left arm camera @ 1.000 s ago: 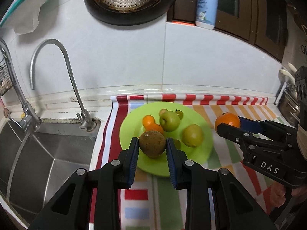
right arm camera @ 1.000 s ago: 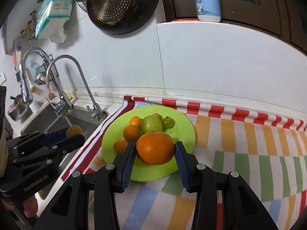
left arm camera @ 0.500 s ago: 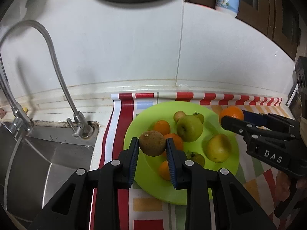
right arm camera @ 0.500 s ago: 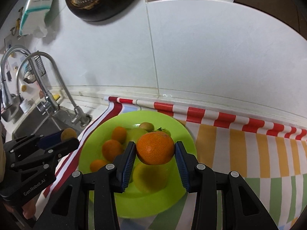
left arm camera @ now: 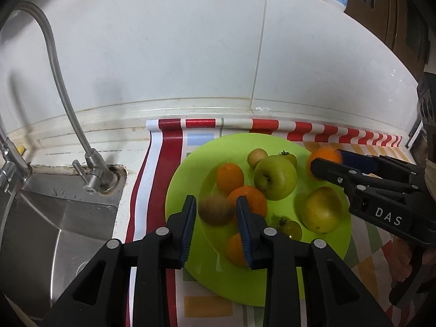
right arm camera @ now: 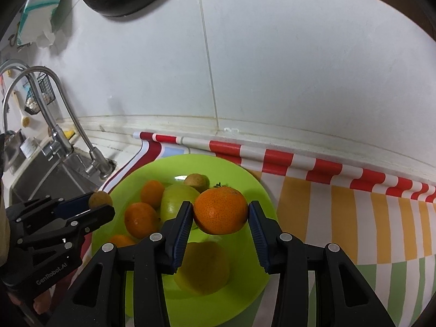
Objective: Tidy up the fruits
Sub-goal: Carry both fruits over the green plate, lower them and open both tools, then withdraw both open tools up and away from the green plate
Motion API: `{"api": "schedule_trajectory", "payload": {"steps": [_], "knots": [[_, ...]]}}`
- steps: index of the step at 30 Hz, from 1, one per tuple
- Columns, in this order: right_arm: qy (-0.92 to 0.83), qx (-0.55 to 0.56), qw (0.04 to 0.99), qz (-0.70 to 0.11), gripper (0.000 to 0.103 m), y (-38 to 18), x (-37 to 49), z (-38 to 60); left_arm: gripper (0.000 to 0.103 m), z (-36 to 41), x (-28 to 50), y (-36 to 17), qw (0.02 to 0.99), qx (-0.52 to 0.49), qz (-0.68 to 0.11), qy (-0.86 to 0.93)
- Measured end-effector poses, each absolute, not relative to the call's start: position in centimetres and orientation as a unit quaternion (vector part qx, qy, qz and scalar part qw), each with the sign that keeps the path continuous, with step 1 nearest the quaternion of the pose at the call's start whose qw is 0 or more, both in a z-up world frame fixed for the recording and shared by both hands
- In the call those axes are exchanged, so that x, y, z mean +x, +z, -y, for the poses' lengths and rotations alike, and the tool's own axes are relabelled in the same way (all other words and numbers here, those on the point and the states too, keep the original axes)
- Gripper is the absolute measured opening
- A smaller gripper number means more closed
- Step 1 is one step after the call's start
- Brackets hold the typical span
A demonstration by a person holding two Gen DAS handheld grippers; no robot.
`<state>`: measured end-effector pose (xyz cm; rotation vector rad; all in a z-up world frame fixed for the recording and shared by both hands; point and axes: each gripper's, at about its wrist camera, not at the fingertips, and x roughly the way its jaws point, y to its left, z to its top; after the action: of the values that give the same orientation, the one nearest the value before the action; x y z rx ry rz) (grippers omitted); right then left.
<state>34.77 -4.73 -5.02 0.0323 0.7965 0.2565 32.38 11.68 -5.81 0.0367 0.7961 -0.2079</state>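
Left wrist view has the brown fruit [left arm camera: 215, 209] smeared by blur, so its skin is hard to read beyond a dull brown, roundish shape; it sits between the blue pads of the left gripper [left arm camera: 215, 212], clamped from both sides and held over the near-left part of the green plate [left arm camera: 188, 179]. Part of the small orange [left arm camera: 236, 249] at the plate's near side is cut off behind the gripper's right finger, and another orange [left arm camera: 252, 197] is half hidden behind the same finger. On the plate I can make out a green apple [left arm camera: 275, 177] near the middle, an orange [left arm camera: 230, 177] just left of it, a yellowish pear-like fruit [left arm camera: 321, 209] toward the right rim, a small green tomato [left arm camera: 288, 228] toward the near side, and a small tan fruit [left arm camera: 257, 157] at the far side; one more little green fruit behind the apple is mostly covered. From the right wrist camera, the right gripper [right arm camera: 220, 218] is closed on a large orange [right arm camera: 220, 209], bright and finely pitted with a dark stem nub on top, held above the plate's middle [right arm camera: 253, 182]. Beneath it the yellowish fruit [right arm camera: 203, 268] lies in shadow, its outline soft. The plate rests on a striped mat [right arm camera: 354, 218], and left of the plate stands a curved faucet [left arm camera: 62, 87] over a steel sink [left arm camera: 41, 231] that runs out of view.
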Motion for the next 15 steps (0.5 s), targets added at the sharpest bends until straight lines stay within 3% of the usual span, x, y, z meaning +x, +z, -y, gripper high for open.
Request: {"api": "schedule_trajectory", "payload": {"steps": [2, 9, 15], "knots": [[0.125, 0.020, 0.915, -0.383, 0.056, -4.9, 34.6, 4.9, 0.037, -11.7, 32.4, -5.7, 0.917, 0.017, -0.387, -0.100], [0.118, 0.010, 0.925, -0.361, 0.056, -3.3, 32.6, 5.1, 0.038, -11.7, 30.7, -4.1, 0.923, 0.012, -0.371, -0.097], [0.102, 0.019, 0.931, -0.349, 0.064, -1.8, 29.3, 6.1, 0.055, -11.3, 27.3, -1.8, 0.936, 0.009, -0.341, -0.085]]}}
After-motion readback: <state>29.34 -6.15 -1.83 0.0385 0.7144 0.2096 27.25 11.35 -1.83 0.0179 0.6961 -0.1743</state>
